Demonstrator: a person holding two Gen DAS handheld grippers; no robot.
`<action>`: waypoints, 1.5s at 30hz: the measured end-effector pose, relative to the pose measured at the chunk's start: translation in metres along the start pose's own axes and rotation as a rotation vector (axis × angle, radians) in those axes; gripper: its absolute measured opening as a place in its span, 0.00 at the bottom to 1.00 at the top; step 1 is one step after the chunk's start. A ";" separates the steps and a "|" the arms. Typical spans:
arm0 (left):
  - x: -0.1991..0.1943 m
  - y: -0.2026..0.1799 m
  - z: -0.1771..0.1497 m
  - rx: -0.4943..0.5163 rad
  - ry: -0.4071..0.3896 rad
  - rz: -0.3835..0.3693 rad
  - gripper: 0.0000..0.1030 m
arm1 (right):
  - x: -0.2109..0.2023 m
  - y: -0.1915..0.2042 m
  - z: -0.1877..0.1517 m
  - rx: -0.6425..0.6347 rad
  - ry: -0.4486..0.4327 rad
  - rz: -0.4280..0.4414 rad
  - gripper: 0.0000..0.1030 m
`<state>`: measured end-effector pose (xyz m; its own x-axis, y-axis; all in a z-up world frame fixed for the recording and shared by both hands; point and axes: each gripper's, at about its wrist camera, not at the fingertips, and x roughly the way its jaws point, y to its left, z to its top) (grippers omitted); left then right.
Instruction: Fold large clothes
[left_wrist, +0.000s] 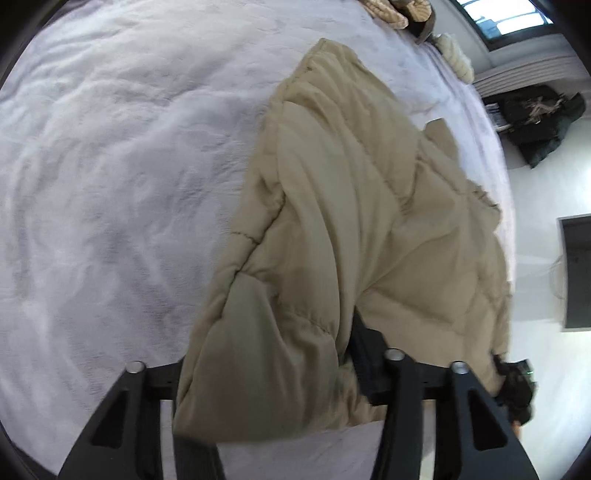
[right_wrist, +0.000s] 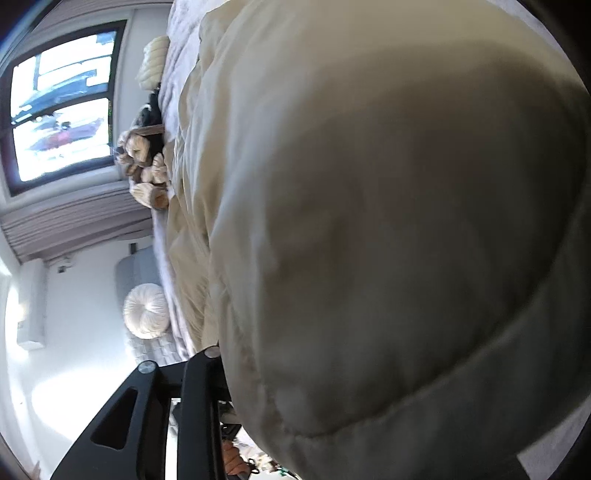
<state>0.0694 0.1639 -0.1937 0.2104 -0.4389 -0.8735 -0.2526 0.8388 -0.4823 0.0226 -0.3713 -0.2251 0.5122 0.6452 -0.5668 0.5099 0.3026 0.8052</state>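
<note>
Left tongs clamped on puffer jacket edge, lifting it off bed for folding; right tongs buried in padding, grip unclear.

Pale fleecy bed — beige puffer jacket, plush toys

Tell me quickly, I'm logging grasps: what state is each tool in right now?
Left tool: closed on the beige padded jacket.
Right tool: the jacket hides its far finger; cannot be told.
</note>
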 end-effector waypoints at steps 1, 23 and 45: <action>0.000 0.000 0.000 0.003 0.010 0.012 0.52 | -0.001 0.004 0.000 0.003 0.004 -0.023 0.44; -0.065 -0.015 0.018 0.059 -0.089 0.195 0.57 | -0.012 0.065 -0.079 -0.256 0.278 -0.145 0.62; -0.049 -0.036 0.053 0.179 -0.100 0.207 0.99 | 0.048 0.157 -0.105 -0.583 0.185 -0.441 0.78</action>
<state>0.1187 0.1723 -0.1305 0.2661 -0.2257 -0.9372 -0.1313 0.9547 -0.2672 0.0547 -0.2186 -0.1076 0.1942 0.4701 -0.8610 0.1657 0.8494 0.5011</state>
